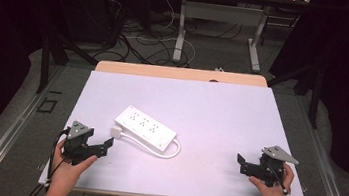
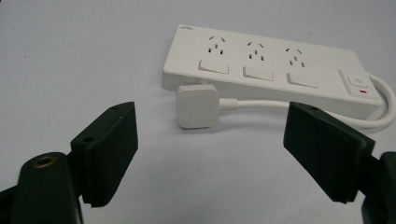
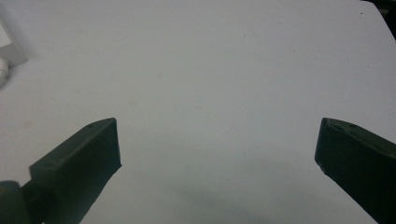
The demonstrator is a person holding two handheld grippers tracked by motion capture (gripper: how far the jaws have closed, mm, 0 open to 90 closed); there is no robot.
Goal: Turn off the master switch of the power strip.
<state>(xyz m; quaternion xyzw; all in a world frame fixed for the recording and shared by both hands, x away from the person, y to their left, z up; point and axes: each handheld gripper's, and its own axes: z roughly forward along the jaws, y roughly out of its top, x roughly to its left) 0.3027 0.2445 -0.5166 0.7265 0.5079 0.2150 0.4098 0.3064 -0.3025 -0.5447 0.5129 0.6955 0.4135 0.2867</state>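
Observation:
A white power strip (image 1: 145,128) with three sockets and a switch lies left of the table's middle, seen close up in the left gripper view as the power strip (image 2: 266,70). Its white cord (image 1: 171,153) loops round the right end and ends in a white plug (image 2: 198,106) lying on the table beside the strip. My left gripper (image 1: 107,147) is open near the front left edge, a short way before the plug (image 1: 116,132), with nothing between its jaws. My right gripper (image 1: 240,164) is open near the front right, over bare table.
The white table top (image 1: 221,114) has a wooden strip (image 1: 180,73) along its far edge. Beyond it are a grey floor with cables (image 1: 139,43) and another table's legs (image 1: 180,33). The strip's corner (image 3: 8,46) shows at the far left of the right gripper view.

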